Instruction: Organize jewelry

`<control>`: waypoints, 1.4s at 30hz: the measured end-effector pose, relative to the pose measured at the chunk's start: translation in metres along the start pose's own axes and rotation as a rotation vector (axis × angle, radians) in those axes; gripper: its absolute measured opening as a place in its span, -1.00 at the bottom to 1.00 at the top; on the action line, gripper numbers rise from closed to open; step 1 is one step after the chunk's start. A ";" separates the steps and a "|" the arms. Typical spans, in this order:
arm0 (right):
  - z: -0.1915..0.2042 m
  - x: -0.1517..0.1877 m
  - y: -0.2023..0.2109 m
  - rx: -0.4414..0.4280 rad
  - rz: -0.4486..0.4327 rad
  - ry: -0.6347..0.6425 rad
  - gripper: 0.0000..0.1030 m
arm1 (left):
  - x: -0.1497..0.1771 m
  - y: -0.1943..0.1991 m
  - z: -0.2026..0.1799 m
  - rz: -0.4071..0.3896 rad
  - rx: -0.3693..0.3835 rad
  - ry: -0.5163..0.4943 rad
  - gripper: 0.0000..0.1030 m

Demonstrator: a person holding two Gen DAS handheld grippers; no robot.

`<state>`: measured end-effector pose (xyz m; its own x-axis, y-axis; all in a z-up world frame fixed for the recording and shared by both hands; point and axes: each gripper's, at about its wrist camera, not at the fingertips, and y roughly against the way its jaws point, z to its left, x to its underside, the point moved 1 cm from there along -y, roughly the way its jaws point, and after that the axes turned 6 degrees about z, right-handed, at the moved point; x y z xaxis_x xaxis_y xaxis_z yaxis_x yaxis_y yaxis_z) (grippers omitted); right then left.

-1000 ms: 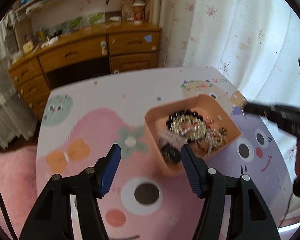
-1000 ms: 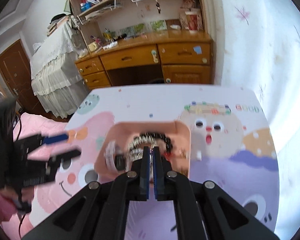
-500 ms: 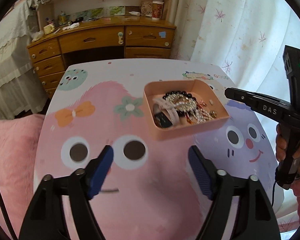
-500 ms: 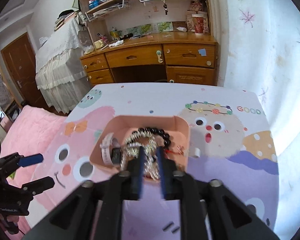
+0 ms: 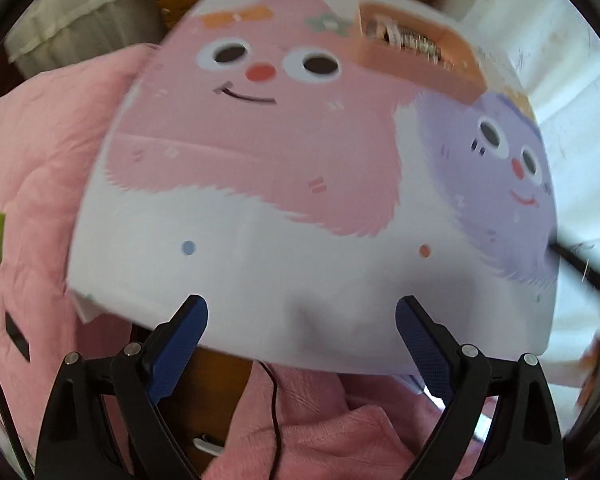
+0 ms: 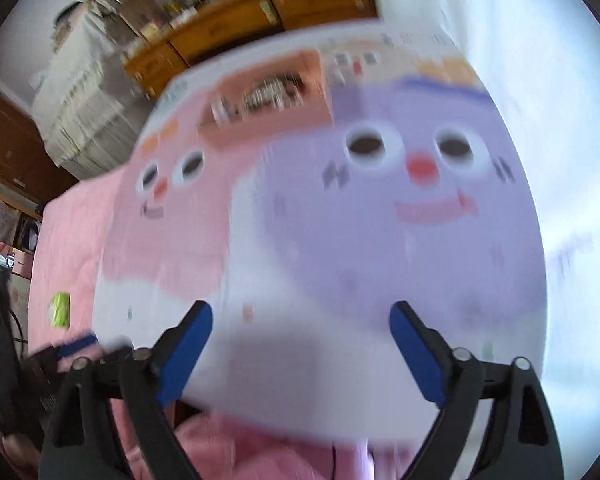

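- Left wrist view: the left claw (image 5: 301, 312) stands with its jaws wide apart and nothing between them; they have just been opening. It hangs over the near edge of the bench (image 5: 284, 280), above bare white cloth.
- The tray (image 5: 416, 64) sits at the far side of the bench, well apart from the claw, beside the flower print. Jewelry (image 5: 410, 42) lies inside it, a blurred heap of silvery pieces.
- A pink blanket (image 5: 40, 152) lies to the left of the bench and below its near edge.
- Right wrist view: the right claw (image 6: 301, 312) also has its jaws spread wide and empty, having just been opening. It hangs over the near white part of the bench (image 6: 300, 344).
- The tray (image 6: 268, 120) is far off near the bench's back edge, with the jewelry (image 6: 274, 92) in it; blur hides the pieces.
- The left claw (image 6: 88, 344) shows blurred at the lower left, beside the bench's edge.
- A wooden dresser (image 6: 236, 28) stands behind the bench.
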<state>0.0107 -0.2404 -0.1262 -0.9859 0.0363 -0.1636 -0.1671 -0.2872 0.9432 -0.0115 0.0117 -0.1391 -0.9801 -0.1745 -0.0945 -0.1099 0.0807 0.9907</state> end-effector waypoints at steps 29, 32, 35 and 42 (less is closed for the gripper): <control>0.050 0.058 0.140 0.058 -0.349 0.042 1.00 | 0.031 0.131 -0.044 -0.377 -0.111 -0.134 0.99; 0.056 0.057 0.142 0.067 -0.369 0.062 1.00 | 0.031 0.132 -0.045 -0.383 -0.115 -0.142 0.99; 0.061 0.053 0.141 0.069 -0.368 0.075 1.00 | 0.031 0.135 -0.049 -0.404 -0.113 -0.168 0.99; 0.069 0.047 0.136 0.070 -0.357 0.104 1.00 | 0.030 0.138 -0.057 -0.425 -0.132 -0.212 0.99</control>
<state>-0.0591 -0.2113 0.0147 -0.8596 0.0239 -0.5104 -0.5037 -0.2076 0.8386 -0.0470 -0.0383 0.0007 -0.8666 0.0397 -0.4975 -0.4990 -0.0816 0.8627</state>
